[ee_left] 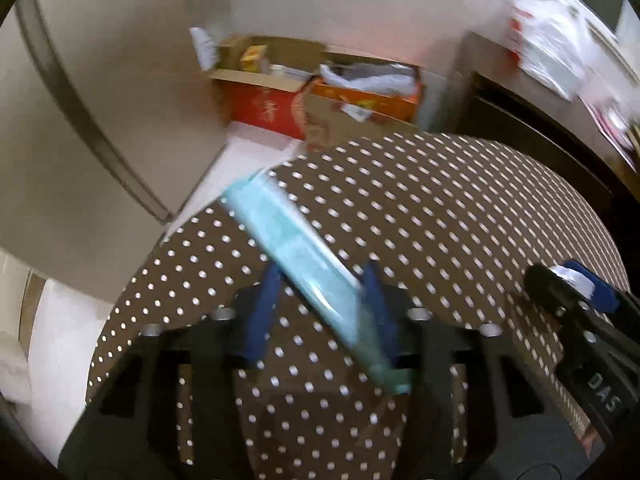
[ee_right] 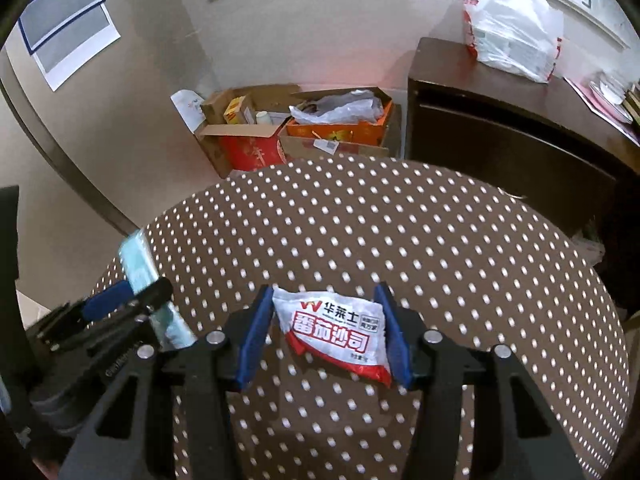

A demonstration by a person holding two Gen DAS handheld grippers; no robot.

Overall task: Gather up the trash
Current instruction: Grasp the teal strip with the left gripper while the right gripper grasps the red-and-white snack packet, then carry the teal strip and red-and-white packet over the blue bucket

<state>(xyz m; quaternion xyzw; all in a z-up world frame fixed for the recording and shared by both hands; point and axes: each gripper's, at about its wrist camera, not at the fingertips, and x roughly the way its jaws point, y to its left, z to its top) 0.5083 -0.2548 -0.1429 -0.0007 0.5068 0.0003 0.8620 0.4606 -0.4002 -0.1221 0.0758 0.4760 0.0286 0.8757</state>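
My left gripper (ee_left: pixel 322 276) is shut on a long pale teal packet (ee_left: pixel 276 224), which runs slantwise between the blue pads (ee_left: pixel 260 312) and sticks out past both ends. In the right wrist view the same gripper (ee_right: pixel 132 296) and teal packet (ee_right: pixel 138 260) show blurred at the left, over the table's edge. My right gripper (ee_right: pixel 324 312) is shut on a white and red sauce sachet (ee_right: pixel 336 328), both blue pads pressing its sides, just above the brown dotted tablecloth (ee_right: pixel 400 232). The right gripper (ee_left: pixel 580 292) also shows at the left view's right edge.
Beyond the round table, open cardboard boxes (ee_right: pixel 248 136) and an orange box with crumpled plastic (ee_right: pixel 340 128) stand on the floor against the wall. A dark wooden cabinet (ee_right: pixel 500 128) at the right carries a white plastic bag (ee_right: pixel 512 28).
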